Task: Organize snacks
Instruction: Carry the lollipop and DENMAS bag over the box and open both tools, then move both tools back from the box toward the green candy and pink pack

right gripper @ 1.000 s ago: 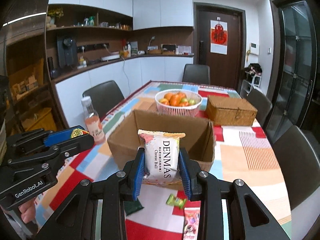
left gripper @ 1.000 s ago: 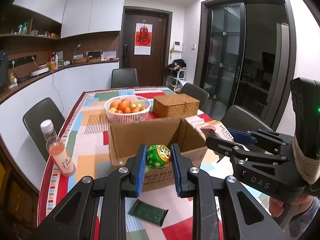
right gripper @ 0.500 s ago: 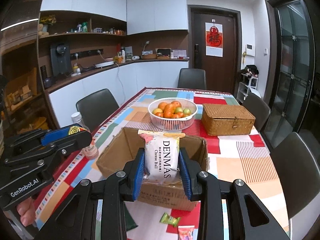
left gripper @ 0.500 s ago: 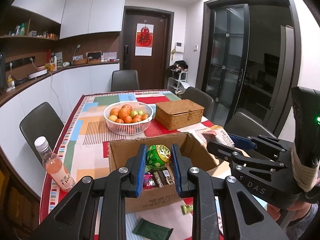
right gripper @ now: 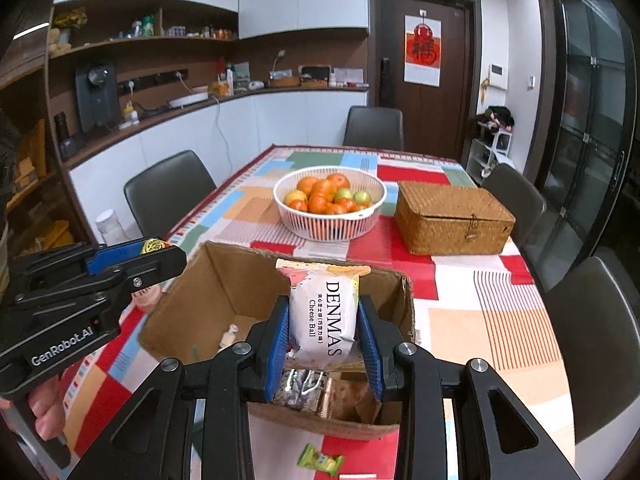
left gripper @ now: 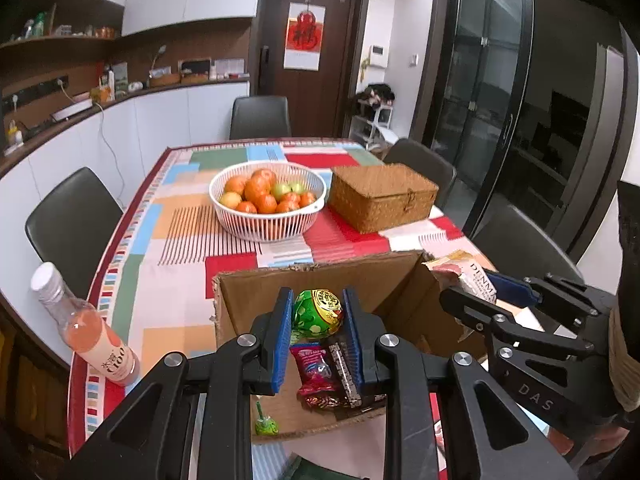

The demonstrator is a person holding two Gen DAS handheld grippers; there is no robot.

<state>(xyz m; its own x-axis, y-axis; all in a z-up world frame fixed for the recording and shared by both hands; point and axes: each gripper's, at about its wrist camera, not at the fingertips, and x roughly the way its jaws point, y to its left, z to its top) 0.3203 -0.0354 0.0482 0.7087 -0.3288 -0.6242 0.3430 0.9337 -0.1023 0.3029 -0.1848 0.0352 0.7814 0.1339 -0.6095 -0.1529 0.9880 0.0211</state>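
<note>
An open cardboard box (left gripper: pixel 360 280) sits on the patterned tablecloth; it also shows in the right wrist view (right gripper: pixel 224 292). My left gripper (left gripper: pixel 318 314) is shut on a green foil candy ball (left gripper: pixel 317 314) and holds it above the box opening. My right gripper (right gripper: pixel 323 322) is shut on a white DENMAS cheese ball bag (right gripper: pixel 324 312), also over the box. Wrapped snacks (left gripper: pixel 320 372) lie inside the box. A green candy (right gripper: pixel 321 459) lies on the table in front of the box.
A white basket of oranges (left gripper: pixel 267 200) and a wicker box (left gripper: pixel 382 196) stand behind the cardboard box. A pink drink bottle (left gripper: pixel 86 328) stands at the table's left edge. Dark chairs surround the table. A small green candy (left gripper: pixel 266 426) lies by the box front.
Both grippers have risen and moved forward over the box, so its inside and the snacks in it now show. Each still holds its snack.
</note>
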